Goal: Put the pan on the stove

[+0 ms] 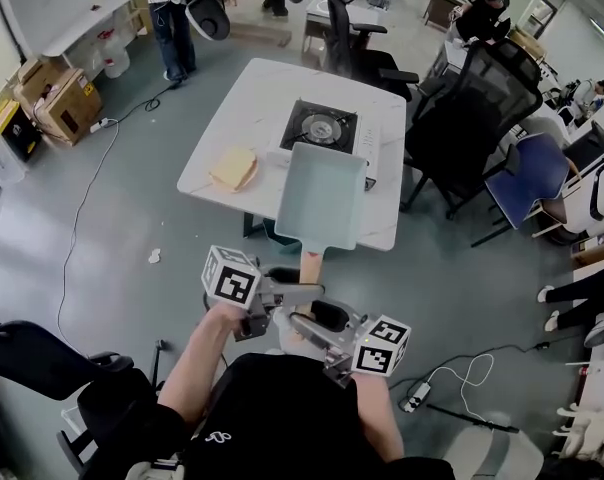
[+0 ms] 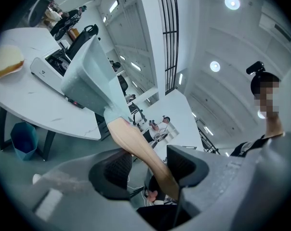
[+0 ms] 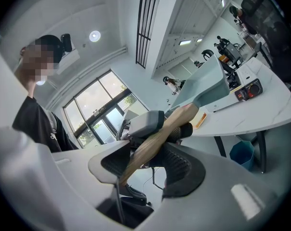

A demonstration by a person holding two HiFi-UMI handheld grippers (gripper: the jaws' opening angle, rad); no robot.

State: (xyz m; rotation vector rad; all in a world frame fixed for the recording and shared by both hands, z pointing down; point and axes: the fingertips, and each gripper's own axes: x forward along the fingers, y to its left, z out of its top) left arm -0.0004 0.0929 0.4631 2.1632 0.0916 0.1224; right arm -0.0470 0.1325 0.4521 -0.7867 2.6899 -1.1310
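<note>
Pan (image 1: 322,196) is up in the air, tilted, over the near edge of the white table (image 1: 244,103), just short of the stove (image 1: 319,128). Its wooden handle (image 1: 310,264) points back toward the person. Left gripper (image 2: 148,170) and right gripper (image 3: 145,160) are both clamped on that handle. It crosses each pair of jaws on a slant, jaws fairly wide around it, pan body well ahead of the fingertips.
</note>
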